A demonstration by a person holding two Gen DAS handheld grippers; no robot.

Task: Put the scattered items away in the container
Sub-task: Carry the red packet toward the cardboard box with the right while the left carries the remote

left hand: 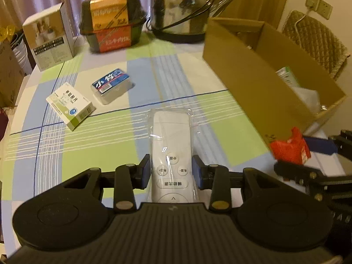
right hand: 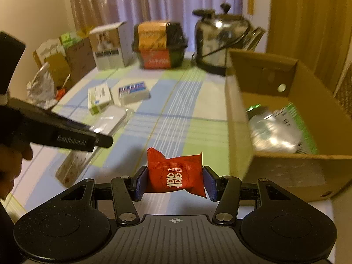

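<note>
Tablecloth [left hand: 167,77]: green, blue and cream checks with white stripes. Remote [left hand: 170,151]: white, in clear wrap. Packet [right hand: 176,173]: red, white print. Box [left hand: 246,83]: brown. Pads [right hand: 140,182]: blue. Kettle [left hand: 180,11]: silver.

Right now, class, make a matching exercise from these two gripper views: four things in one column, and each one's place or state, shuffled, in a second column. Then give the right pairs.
Things
1. white remote control in clear plastic wrap
2. red foil packet with white characters
3. green-and-white medicine carton
4. shiny steel kettle

Places or states
A. standing at the far edge of the table, beside the brown cardboard box
B. clamped in the right gripper
C. lying loose on the checked tablecloth
D. clamped in the left gripper

Pairs: 1-D, 2-B, 3-C, 4-A
</note>
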